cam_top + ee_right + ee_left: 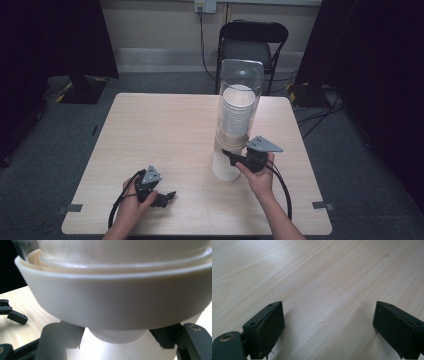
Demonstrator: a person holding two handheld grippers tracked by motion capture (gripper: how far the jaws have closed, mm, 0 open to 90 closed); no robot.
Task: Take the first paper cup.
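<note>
A tall clear cup dispenser [239, 117] stands upright on the wooden table [165, 135], toward its right half, with a stack of white paper cups [237, 112] inside the tube. At the foot of the dispenser, the right gripper [231, 156] reaches in from the right, held in the person's right hand [260, 177]. In the right gripper view its jaws sit on either side of the bottom cup [117, 336], which pokes out beneath the dispenser's cream collar [112, 302], and they are clamped on that cup. The left gripper [167, 196] rests low on the table well to the left of the dispenser and nearer the person, in the left hand [132, 207]. Its jaws stand wide apart with bare wood between them, gripping nothing. A black chair [252, 42] stands behind the dispenser, beyond the table's far edge.
</note>
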